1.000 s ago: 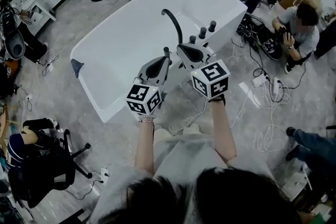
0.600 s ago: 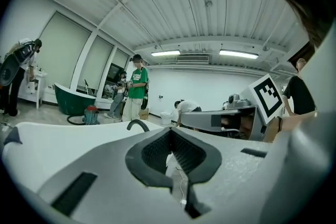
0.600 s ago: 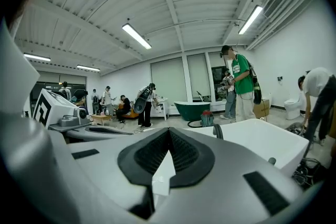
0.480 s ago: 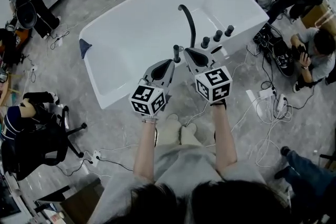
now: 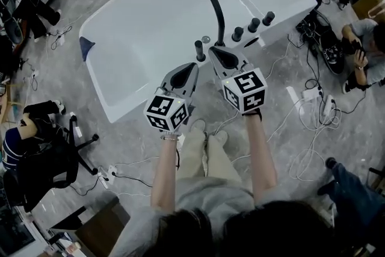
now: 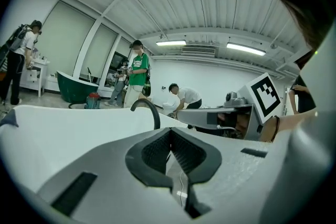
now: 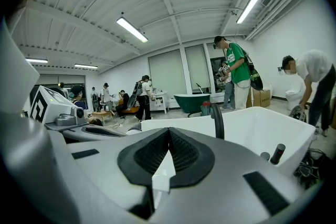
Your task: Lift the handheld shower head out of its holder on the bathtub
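Both tools are up over the near edge of the big white oval bathtub (image 5: pixel 150 27). The slim black handheld shower head (image 5: pixel 199 50) stands upright on that near rim, just left of the foot of the tall black curved spout (image 5: pixel 215 9). Three black round knobs (image 5: pixel 254 24) line the rim farther right.

The left hand-held gripper (image 5: pixel 192 65) is clenched, pads pressed together with nothing between them, its tip just short of the shower head on the near side. The right hand-held gripper (image 5: pixel 213 49) is clenched and empty too, its nose just beside the shower head on the spout side. So the shower head sits close in front, between the two tips, and neither one grasps it. Whether either tip touches it can't be made out from above.
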A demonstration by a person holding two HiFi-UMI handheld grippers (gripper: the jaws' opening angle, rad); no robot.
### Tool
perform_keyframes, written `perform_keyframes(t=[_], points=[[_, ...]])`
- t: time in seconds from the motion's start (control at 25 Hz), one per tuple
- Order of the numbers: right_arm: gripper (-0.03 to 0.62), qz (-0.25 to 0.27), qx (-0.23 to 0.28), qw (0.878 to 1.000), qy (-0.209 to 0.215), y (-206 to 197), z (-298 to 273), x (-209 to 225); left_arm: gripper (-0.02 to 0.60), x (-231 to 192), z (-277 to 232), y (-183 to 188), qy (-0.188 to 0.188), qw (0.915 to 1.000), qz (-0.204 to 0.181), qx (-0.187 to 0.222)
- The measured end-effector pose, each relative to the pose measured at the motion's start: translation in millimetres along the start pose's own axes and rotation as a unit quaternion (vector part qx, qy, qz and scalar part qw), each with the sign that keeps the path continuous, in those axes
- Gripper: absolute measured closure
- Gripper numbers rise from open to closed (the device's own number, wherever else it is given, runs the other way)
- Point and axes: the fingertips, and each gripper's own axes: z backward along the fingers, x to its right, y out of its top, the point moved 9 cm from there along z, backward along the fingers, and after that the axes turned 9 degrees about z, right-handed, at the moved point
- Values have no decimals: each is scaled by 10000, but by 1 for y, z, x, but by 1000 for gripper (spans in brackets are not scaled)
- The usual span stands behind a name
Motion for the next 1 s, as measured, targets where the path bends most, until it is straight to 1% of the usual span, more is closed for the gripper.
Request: perform_keyframes(t=[0.12, 0.28, 0.6, 0.84, 1.0], points=[[594, -22, -70, 10000, -14, -17, -10, 6, 575, -13, -10, -11, 20, 10000, 44, -75], [594, 32, -201, 9997, -95, -38, -25, 12, 575, -32, -20, -23, 54, 9999, 108, -59], [591, 51, -385, 9992, 6, -75, -49, 10, 575, -51, -30, -54, 39, 9995, 157, -266], [548, 154, -570, 9982, 140, -93, -67, 14, 575, -66, -40, -67, 17, 9992, 166, -360], [520, 117, -683, 9974, 204, -106, -77, 16, 575, -76, -44, -77, 20, 9988, 194, -441]])
